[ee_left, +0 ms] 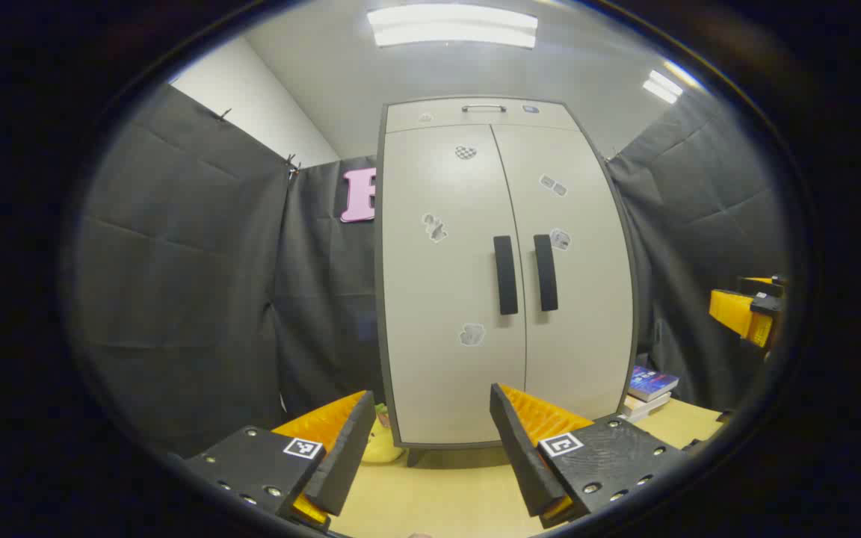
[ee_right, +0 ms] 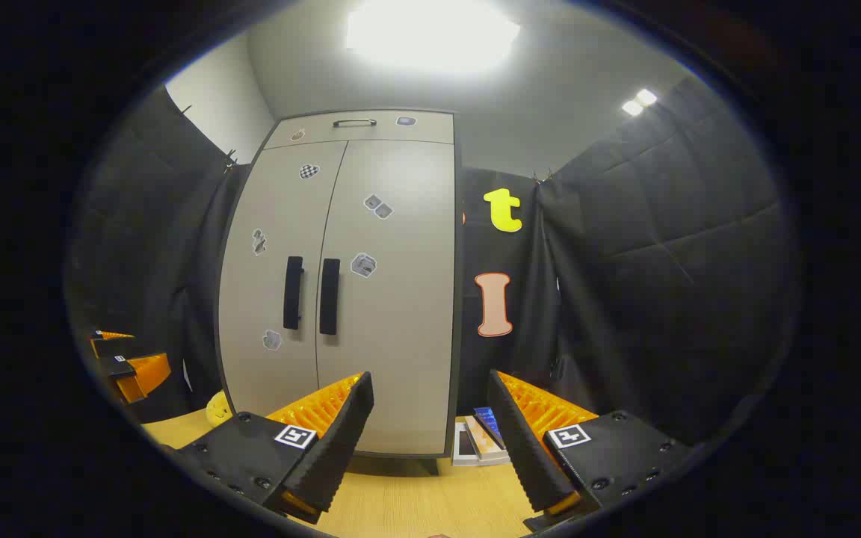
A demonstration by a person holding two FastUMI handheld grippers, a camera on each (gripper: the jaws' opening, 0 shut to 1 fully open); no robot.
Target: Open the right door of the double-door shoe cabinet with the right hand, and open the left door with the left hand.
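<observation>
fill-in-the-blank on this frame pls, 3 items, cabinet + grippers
1. Both doors of the shoe cabinet are ____.
2. The two door handles stand upright, side by side, at the ____ of the cabinet front.
3. The left gripper and the right gripper each have their fingers ____, holding nothing.

Missing words: closed; middle; open

Wooden table (ee_left: 438, 501); shoe cabinet (ee_left: 475, 299) standing on it, books (ee_left: 647, 392), yellow toy (ee_right: 217, 409)

Quilted black cloth walls (ee_left: 191, 284) enclosed the booth; bright ceiling light panels (ee_left: 453, 26) glowed overhead above a pale wooden desk (ee_right: 430, 501).
</observation>
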